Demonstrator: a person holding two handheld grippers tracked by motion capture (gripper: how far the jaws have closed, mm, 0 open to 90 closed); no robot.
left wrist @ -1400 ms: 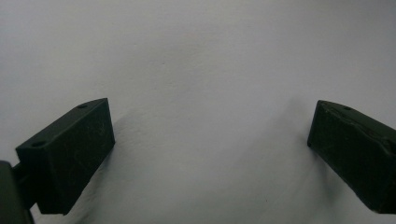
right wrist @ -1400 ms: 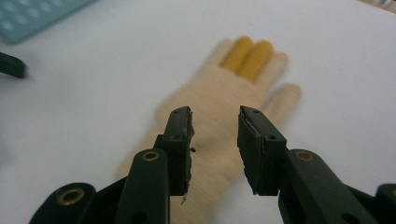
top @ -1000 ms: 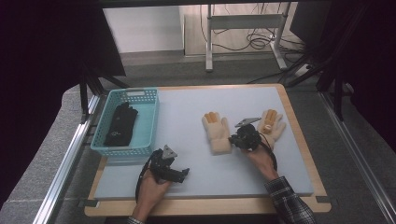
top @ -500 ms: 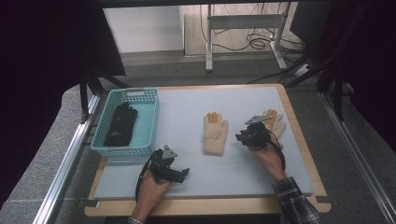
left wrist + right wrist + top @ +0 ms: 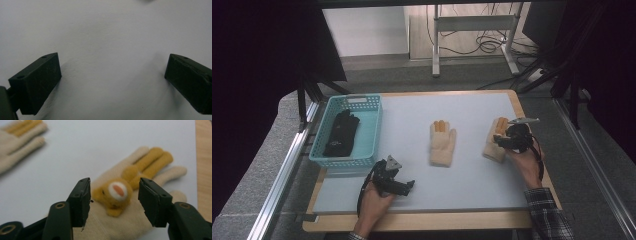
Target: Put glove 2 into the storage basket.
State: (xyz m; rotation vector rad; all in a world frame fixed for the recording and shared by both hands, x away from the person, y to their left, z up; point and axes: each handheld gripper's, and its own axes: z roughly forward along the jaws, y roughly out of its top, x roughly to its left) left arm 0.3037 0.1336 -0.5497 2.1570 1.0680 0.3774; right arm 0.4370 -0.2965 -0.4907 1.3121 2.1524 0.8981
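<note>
Two cream gloves with orange fingertips lie on the mat, a black pair in the basket (image 5: 371,131). The right glove (image 5: 140,172), bearing an orange bear face, lies partly under the right gripper (image 5: 113,197), whose jaws have just been opening, pads clear of it. The left gripper (image 5: 112,82) gapes wide, empty

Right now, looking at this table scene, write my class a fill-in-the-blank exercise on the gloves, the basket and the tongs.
1. The black gloves lie inside the ____ basket.
2. The number of cream gloves on the table is ____.
3. The right tongs stand open over the glove bearing a small ____ face.
4. Between the left tongs there is nothing but the ____ table surface.

Missing words: turquoise; two; bear; white
</note>
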